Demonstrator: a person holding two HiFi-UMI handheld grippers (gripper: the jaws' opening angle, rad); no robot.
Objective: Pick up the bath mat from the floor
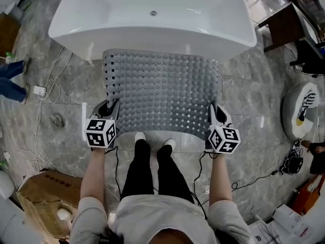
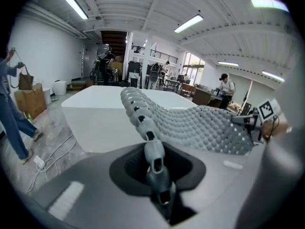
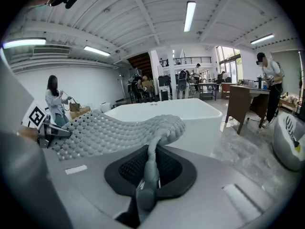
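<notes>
A grey bubbled bath mat (image 1: pixel 162 93) with small square holes hangs stretched between my two grippers, its far edge near the white bathtub (image 1: pixel 152 14). My left gripper (image 1: pixel 107 111) is shut on the mat's near left corner; in the left gripper view the mat's edge (image 2: pixel 155 159) is pinched between the jaws and runs off toward the tub. My right gripper (image 1: pixel 216 115) is shut on the near right corner, where the mat (image 3: pixel 150 171) is clamped and curls over above the jaws.
The bathtub (image 2: pixel 95 111) stands straight ahead on a marble floor. A white cable and plug (image 1: pixel 43 91) lie at left, a cardboard box (image 1: pixel 40 192) at lower left, a dark table (image 1: pixel 284 27) and round white object (image 1: pixel 300 108) at right. Another person's leg (image 1: pixel 10 80) shows at left.
</notes>
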